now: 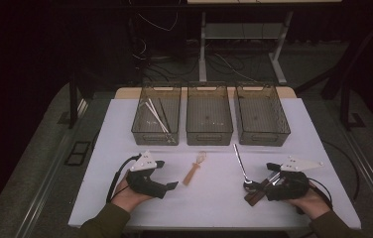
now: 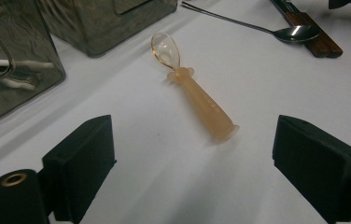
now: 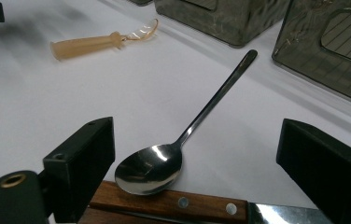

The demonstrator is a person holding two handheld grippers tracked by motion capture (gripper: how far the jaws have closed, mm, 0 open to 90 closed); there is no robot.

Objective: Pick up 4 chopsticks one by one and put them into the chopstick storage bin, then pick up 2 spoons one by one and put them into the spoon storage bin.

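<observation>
Left gripper [image 2: 192, 163] fingers apart, empty; should straddle translucent amber plastic spoon [image 2: 194, 88] mid-handle. Right gripper [image 3: 192, 172] fingers apart over steel spoon [image 3: 187, 135].

Left tongs [image 1: 172, 186] near the plastic spoon [image 1: 194, 168]; right tongs [image 1: 269, 171] beside the metal spoon [image 1: 241, 166].

No legible text on the bench

No word, label, brand, number or sign can be read on anything here. The amber plastic spoon [image 2: 195, 91] carries faint raised marks along its handle, seen at 12 o'clock from the left gripper, but they are too small and blurred to make out.
</observation>
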